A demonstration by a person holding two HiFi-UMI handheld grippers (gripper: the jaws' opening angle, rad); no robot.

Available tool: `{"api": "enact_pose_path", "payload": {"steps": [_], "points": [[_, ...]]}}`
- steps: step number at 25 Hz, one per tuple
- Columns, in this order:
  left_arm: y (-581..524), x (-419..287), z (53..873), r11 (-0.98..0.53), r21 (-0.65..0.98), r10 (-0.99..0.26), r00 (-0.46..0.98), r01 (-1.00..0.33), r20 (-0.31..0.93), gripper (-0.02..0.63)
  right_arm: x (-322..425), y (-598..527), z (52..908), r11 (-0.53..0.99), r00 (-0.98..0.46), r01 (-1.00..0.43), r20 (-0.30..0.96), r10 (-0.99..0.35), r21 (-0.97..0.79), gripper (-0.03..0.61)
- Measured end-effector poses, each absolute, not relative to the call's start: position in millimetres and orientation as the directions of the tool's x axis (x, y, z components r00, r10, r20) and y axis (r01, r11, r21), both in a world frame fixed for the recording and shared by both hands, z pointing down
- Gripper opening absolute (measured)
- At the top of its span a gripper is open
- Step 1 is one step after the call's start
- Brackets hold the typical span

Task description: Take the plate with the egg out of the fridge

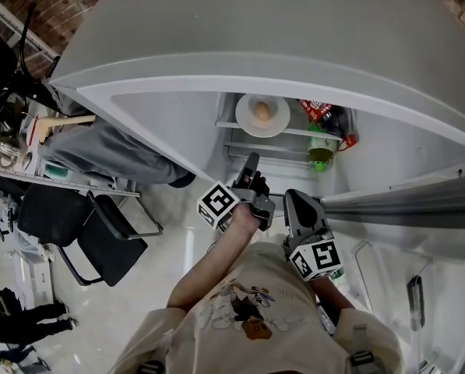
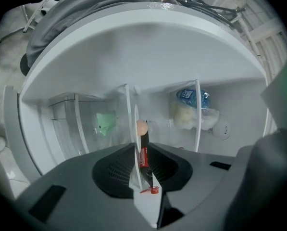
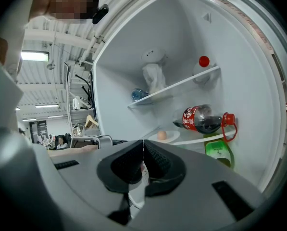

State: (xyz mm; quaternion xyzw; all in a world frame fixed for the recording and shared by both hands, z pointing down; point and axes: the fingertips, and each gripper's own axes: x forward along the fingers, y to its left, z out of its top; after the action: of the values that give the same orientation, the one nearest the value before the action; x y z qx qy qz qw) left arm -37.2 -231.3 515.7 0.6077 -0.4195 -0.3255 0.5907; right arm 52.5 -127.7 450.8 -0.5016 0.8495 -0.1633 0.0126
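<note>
In the fridge [image 1: 170,123], slide the left gripper's [image 1: 252,162] slightly apart jaws onto the plate [image 1: 277,123], keeping the egg [image 1: 262,111] level. The right gripper's [image 1: 298,205] jaws are together.

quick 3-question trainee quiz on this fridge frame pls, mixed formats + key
1. True or false: the plate with the egg is already out of the fridge.
2. What lies beside the plate on its shelf? A: cola bottle; B: milk carton; C: frying pan.
3. Fill in: the jaws of the right gripper are ___.
Key: 1 false; 2 A; 3 shut.
</note>
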Motion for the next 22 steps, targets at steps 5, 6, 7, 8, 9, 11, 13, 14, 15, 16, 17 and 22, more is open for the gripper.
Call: {"api": "enact_pose_path", "payload": {"steps": [5, 6, 7, 8, 9, 11, 13, 14, 15, 16, 17, 22], "points": [[-237, -36, 517, 0.058, 0.993, -0.9, 0.425, -0.107, 0.098, 0.075, 53, -125, 450, 0.446, -0.499, -0.847, 0.141, -0.855, -0.29, 0.006], [-238, -36, 518, 0.061, 0.993, -0.902, 0.421, -0.097, 0.097, 0.075, 53, -125, 450, 0.449, -0.501, -0.846, 0.14, -0.854, -0.287, 0.006], [-239, -36, 519, 0.064, 0.994, -0.903, 0.418, -0.091, 0.096, 0.075, 54, -124, 450, 0.451, -0.502, -0.846, 0.139, -0.854, -0.285, 0.006], [-239, -36, 519, 0.066, 0.994, -0.904, 0.416, -0.089, 0.097, 0.075, 54, -124, 450, 0.448, -0.5, -0.846, 0.139, -0.855, -0.288, 0.006], [-240, -37, 519, 0.066, 0.994, -0.905, 0.415, -0.09, 0.098, 0.075, 55, -123, 451, 0.444, -0.497, -0.847, 0.139, -0.856, -0.293, 0.006], [-241, -37, 520, 0.063, 0.994, -0.906, 0.413, -0.094, 0.096, 0.075, 56, -122, 452, 0.447, -0.5, -0.846, 0.142, -0.854, -0.289, 0.006], [-243, -36, 519, 0.062, 0.994, -0.907, 0.41, -0.094, 0.095, 0.075, 56, -121, 451, 0.453, -0.505, -0.845, 0.146, -0.851, -0.282, 0.006], [-243, -36, 520, 0.062, 0.994, -0.908, 0.409, -0.094, 0.095, 0.075, 56, -121, 451, 0.453, -0.505, -0.845, 0.146, -0.851, -0.283, 0.006], [-244, -35, 519, 0.062, 0.994, -0.908, 0.408, -0.093, 0.095, 0.075, 57, -120, 451, 0.453, -0.505, -0.845, 0.146, -0.851, -0.283, 0.006], [-245, -34, 519, 0.062, 0.994, -0.908, 0.409, -0.091, 0.094, 0.075, 57, -119, 451, 0.453, -0.505, -0.845, 0.147, -0.851, -0.283, 0.006], [-246, -32, 518, 0.061, 0.994, -0.907, 0.41, -0.09, 0.092, 0.075, 57, -119, 451, 0.451, -0.503, -0.846, 0.147, -0.851, -0.285, 0.006], [-253, -29, 518, 0.066, 0.994, -0.908, 0.408, -0.084, 0.095, 0.075, 57, -118, 451, 0.456, -0.508, -0.844, 0.148, -0.848, -0.282, 0.006]]}}
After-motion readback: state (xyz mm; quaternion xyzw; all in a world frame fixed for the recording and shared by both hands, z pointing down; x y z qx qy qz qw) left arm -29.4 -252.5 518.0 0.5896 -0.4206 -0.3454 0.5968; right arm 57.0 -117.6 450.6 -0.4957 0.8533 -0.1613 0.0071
